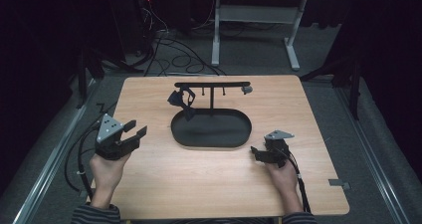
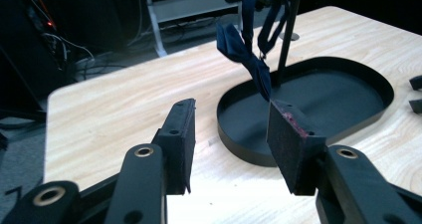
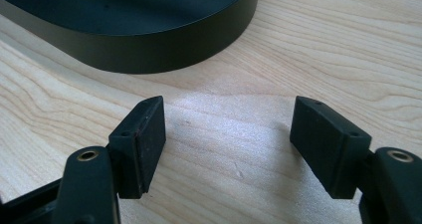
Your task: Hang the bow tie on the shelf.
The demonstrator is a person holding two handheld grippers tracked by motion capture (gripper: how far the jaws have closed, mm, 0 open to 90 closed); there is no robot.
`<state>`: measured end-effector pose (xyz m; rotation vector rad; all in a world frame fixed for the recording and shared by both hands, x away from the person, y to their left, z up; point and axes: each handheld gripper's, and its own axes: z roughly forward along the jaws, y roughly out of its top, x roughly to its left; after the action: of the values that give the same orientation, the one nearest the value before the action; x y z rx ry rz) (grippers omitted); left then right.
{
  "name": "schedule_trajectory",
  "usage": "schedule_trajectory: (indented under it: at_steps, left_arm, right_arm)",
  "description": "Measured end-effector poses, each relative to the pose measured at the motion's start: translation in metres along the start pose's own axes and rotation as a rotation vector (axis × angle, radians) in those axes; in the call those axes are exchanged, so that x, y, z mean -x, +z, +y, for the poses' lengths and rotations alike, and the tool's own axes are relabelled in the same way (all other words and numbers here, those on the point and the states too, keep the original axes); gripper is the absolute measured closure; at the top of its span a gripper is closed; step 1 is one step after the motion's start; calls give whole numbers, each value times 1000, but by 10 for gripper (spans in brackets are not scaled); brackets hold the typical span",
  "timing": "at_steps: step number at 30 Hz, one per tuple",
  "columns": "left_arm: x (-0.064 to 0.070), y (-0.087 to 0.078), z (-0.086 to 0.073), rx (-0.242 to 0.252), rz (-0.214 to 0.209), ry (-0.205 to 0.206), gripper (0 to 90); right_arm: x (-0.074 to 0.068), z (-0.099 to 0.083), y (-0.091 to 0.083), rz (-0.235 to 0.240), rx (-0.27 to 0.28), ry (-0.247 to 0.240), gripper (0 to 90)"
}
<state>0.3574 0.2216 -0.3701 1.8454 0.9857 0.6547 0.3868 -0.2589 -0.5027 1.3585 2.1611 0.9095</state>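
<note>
The table (image 1: 209,184) was pale grained wood, the oval tray (image 1: 211,129) matt black (smooth-walled), the hanging strap (image 2: 244,50) dark blue cloth.

A light wooden table (image 1: 164,184) carries a black oval tray (image 1: 211,140) near its middle.

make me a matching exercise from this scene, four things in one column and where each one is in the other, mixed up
Things:
1. dark blue fabric strap
2. black oval metal tray
3. left gripper
4. right gripper

Places or states:
A. sits flat at the middle of the light wooden table
B. jaws open, low over the table by the tray's right end
C. hangs from the left end of the black T-shaped stand
D. jaws open, raised off the tray's left end

Pairs: 1-C, 2-A, 3-D, 4-B
</note>
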Motion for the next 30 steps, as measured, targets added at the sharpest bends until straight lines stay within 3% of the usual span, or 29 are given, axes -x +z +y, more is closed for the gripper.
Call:
schedule_trajectory:
  at_steps: [4, 18, 30]
  left_arm:
    - [-3, 7, -12, -13, -31, -12, 532]
    - [-7, 44, -47, -70, -79, -93, 519]
    - [-2, 70, -76, -179, -83, -105, 504]
  right_arm:
    - [0, 0, 0, 0, 1, -1, 316]
    - [0, 0, 0, -3, 2, 2, 318]
    - [0, 0, 0, -3, 2, 2, 318]
